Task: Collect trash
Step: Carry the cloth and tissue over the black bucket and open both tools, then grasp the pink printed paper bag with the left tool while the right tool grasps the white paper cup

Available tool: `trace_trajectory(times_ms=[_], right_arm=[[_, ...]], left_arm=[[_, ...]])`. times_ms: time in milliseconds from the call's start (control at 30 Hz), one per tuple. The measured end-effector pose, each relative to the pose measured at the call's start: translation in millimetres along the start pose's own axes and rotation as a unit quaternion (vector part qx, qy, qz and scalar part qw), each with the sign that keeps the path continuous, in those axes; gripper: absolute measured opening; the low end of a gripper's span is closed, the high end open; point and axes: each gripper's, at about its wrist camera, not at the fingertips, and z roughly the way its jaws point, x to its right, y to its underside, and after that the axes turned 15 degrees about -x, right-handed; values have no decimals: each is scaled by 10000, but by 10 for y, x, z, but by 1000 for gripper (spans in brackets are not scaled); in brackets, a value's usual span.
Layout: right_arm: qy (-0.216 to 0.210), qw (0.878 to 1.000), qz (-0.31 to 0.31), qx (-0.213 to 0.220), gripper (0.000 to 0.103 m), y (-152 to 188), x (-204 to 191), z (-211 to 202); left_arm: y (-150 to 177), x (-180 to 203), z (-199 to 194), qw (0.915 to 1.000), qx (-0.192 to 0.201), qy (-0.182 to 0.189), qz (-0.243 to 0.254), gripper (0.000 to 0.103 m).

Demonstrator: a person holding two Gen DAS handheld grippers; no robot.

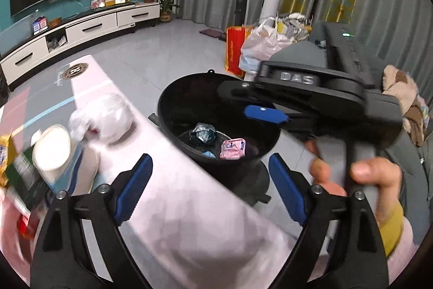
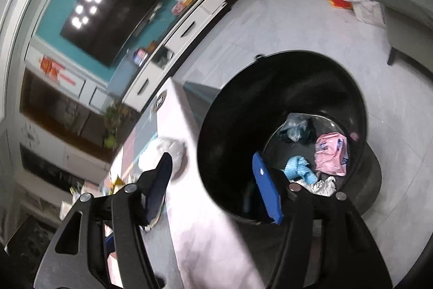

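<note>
Your left gripper (image 1: 209,187) has its jaws spread wide with nothing between them; they straddle the pale table (image 1: 173,197) edge, and the black trash bin (image 1: 167,110) stands on the floor just beyond them. Your right gripper (image 2: 212,190) also has its jaws parted and empty, one finger over the table and the other over the bin's mouth. Below and ahead of that finger, at the bin's bottom, lie a pink wrapper (image 2: 331,153), a light blue crumpled piece (image 2: 299,167), a white crumpled paper (image 2: 323,186) and a dark foil wrapper (image 2: 295,129). A crumpled white plastic bag (image 1: 105,118) rests on the table ahead of the left jaws. Your hand (image 1: 360,180) grips the right gripper's handle.
</note>
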Motion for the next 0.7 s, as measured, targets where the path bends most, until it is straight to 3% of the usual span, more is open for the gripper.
trace_trajectory(times_ms=[167, 300, 467, 600, 700], right_arm=[[168, 9981, -562, -185, 65, 153, -332, 140], [197, 9937, -1046, -342, 65, 320, -628, 258], [302, 9829, -1783, -340, 70, 560, -1013, 367], [469, 9700, -2365, -305, 74, 750, -1305, 522], [526, 9636, -2596, -376, 74, 852, -1445, 659]], left_arm=[[360, -356, -415, 9985, 294, 18, -471, 89], [606, -736, -838, 9935, 663, -300, -871, 89], [965, -1257, -1312, 9791, 1094, -1018, -1377, 93], [1252, -1604, -1366, 9658, 1127, -1408, -1864, 93], [1374, -1757, -1338, 9665, 948, -1332, -1979, 93]])
